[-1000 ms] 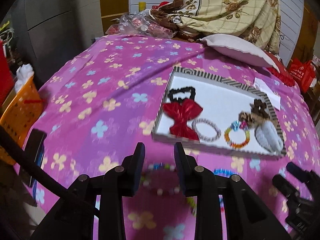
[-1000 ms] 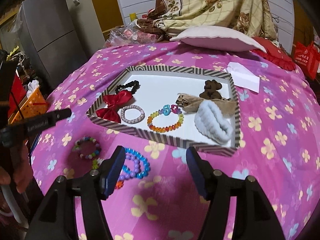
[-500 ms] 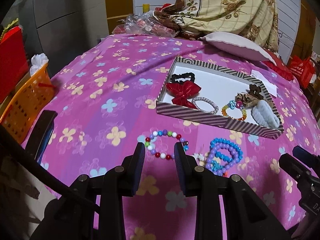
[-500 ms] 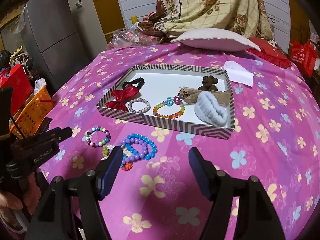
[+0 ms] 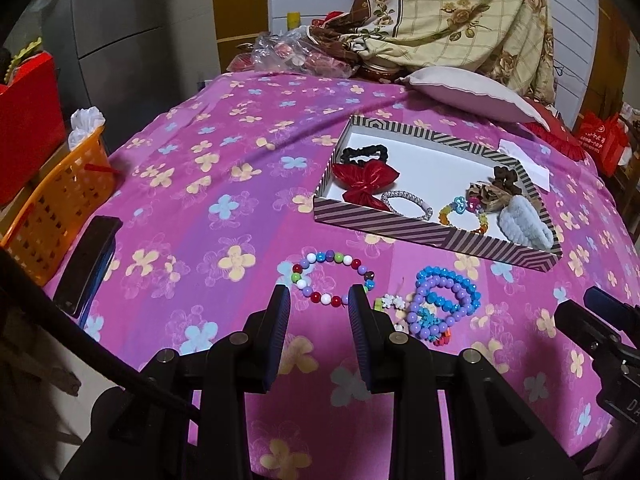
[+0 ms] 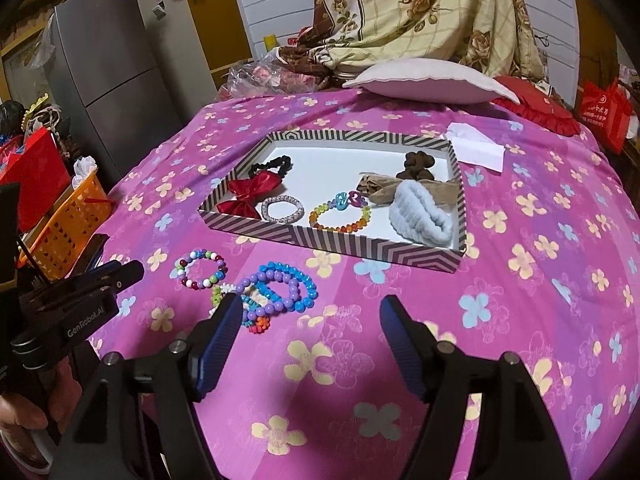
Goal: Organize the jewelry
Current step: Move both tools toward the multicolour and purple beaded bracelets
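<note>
A striped box tray (image 5: pixel 432 236) (image 6: pixel 340 244) on the pink flowered cloth holds a red bow (image 5: pixel 366 184), a black scrunchie, a silver bracelet (image 6: pixel 281 209), a rainbow bracelet (image 6: pixel 340 216), brown hair pieces and a white scrunchie (image 6: pixel 422 218). In front of it lie a multicolour bead bracelet (image 5: pixel 332 276) (image 6: pixel 201 269) and a pile of blue and purple bead bracelets (image 5: pixel 442 300) (image 6: pixel 280 292). My left gripper (image 5: pixel 319 300) is open and empty, just short of the multicolour bracelet. My right gripper (image 6: pixel 310 312) is open and empty, to the right of the pile.
A cushion (image 6: pixel 428 82) and a folded blanket lie at the back. White paper (image 6: pixel 476 148) lies right of the tray. An orange basket (image 5: pixel 52 200) and a dark phone-like slab (image 5: pixel 88 264) sit at the left edge. A grey fridge (image 6: pixel 108 76) stands left.
Both grippers have pulled back and up from the tray, so the loose bracelets on the cloth have come into full view. Both stay open and empty.
</note>
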The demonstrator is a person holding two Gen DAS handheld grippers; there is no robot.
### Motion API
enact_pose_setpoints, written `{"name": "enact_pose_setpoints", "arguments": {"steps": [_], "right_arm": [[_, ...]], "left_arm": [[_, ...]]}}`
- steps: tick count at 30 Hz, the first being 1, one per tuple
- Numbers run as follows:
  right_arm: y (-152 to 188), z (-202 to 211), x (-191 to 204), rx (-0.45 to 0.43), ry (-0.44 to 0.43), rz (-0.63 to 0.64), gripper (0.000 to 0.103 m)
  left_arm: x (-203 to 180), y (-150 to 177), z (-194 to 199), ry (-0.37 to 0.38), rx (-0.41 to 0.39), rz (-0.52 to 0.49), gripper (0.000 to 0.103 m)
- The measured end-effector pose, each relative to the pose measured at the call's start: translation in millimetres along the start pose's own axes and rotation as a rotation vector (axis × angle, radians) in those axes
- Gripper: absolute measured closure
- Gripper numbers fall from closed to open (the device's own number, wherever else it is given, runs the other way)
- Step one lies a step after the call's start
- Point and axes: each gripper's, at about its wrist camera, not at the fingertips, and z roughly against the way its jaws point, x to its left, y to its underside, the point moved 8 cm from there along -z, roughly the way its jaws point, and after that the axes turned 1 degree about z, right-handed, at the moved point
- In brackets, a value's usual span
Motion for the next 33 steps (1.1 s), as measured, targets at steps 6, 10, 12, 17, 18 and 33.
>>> {"name": "enact_pose_setpoints", "arguments": {"steps": [6, 10, 12, 17, 18, 33], "right_arm": [[0.6, -2.8, 0.6, 0.005, 0.001, 0.005, 0.028], [1.1, -5.1, 1.6, 0.011, 0.002, 0.005, 0.028], [1.2, -5.7, 1.8, 0.012, 0.002, 0.006, 0.027], [2.5, -9.8, 2.9, 0.022, 0.004, 0.013, 0.026], [2.7, -10.5, 3.2, 0.023, 0.004, 0.014, 0.026], [13.5, -42.0, 6.1, 0.079, -0.004, 0.071, 0.027]], "left_arm": [[-0.5, 2.4, -2.3, 0.001, 0.008, 0.002, 0.080], [-0.4, 2.7, -3.0, -0.001, 0.009, 0.001, 0.080], [-0.9, 2.9, -3.5, 0.001, 0.009, 0.002, 0.080], [0.3, 3.8, -4.9, 0.000, 0.013, 0.000, 0.080], [0.7, 4.4, -5.4, 0.002, 0.015, 0.002, 0.080], [55.1, 9.9, -36.5, 0.064, 0.143, 0.170, 0.080]]}}
